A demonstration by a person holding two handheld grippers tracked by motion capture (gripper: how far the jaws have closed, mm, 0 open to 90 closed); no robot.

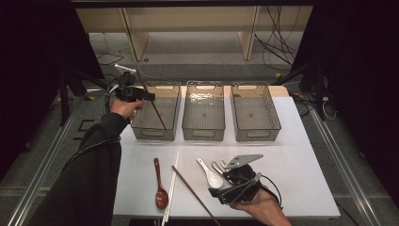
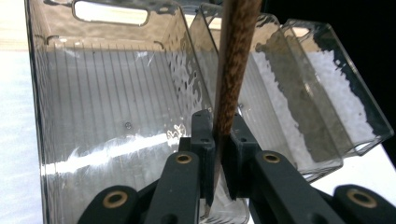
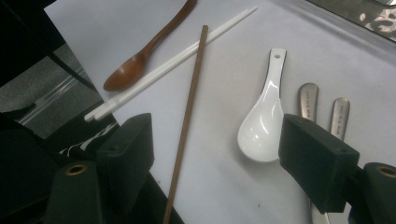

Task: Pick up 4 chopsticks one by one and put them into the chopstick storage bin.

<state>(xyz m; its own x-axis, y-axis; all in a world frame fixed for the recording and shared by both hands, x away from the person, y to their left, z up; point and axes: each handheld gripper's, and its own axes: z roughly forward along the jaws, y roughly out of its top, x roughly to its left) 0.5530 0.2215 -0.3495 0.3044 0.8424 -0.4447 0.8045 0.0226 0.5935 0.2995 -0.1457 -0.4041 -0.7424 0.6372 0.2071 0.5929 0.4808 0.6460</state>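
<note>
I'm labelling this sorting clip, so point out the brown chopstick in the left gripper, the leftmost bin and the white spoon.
brown chopstick (image 2: 231,70), left gripper view, mid-shaft.
leftmost bin (image 1: 155,133), high view, near wall.
white spoon (image 3: 261,126), right gripper view, bowl.

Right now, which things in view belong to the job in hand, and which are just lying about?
In the job:
- dark wooden chopstick, clamped in the left gripper
- left bin, under that chopstick's lower end

Lying about:
- second dark chopstick, wooden spoon, white chopsticks, white ceramic spoon, two metal handles
- middle bin and right bin
- right gripper, jaws open
</note>
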